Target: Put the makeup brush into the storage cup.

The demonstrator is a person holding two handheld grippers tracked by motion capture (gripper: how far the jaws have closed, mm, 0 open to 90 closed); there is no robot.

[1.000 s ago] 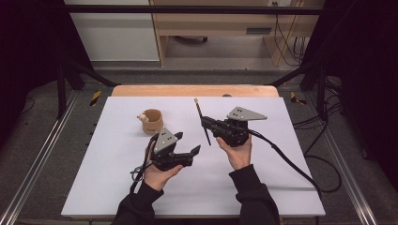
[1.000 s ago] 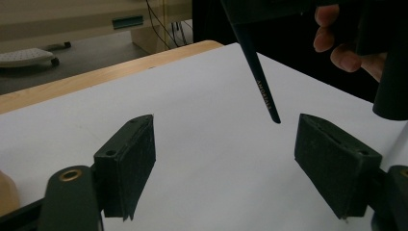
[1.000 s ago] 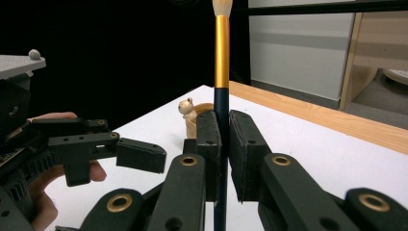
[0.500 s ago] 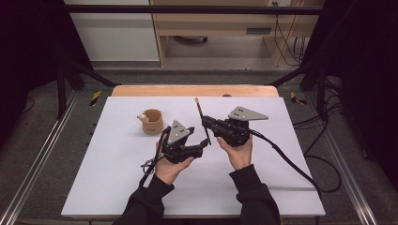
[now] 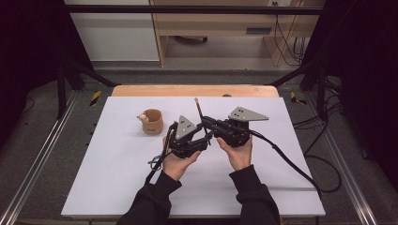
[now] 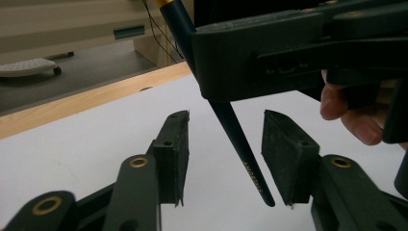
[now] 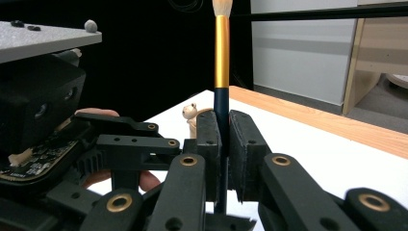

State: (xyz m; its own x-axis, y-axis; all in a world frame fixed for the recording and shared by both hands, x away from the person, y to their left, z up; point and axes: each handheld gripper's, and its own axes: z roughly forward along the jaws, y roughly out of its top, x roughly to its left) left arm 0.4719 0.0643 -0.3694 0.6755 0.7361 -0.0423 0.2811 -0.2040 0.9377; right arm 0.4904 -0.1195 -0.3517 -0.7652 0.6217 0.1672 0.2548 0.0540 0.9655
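Brush [image 7: 222, 53] stands upright above mid-table, clamped in the right gripper [image 7: 222, 144], while the left gripper [image 6: 223, 149], jaws just closing but not yet touching its lower handle, seems about to take it over and must center first; brown cup [image 5: 152, 121] waits far left, nothing blocking.

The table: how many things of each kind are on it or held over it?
Paintbrushes: 1, the paintbrush, gripped upright in the right gripper.
Cups: 1, the brown cup on the table.
Grippers: 2, the right one and the left gripper, which has just been closing around the brush handle.
Total: 4
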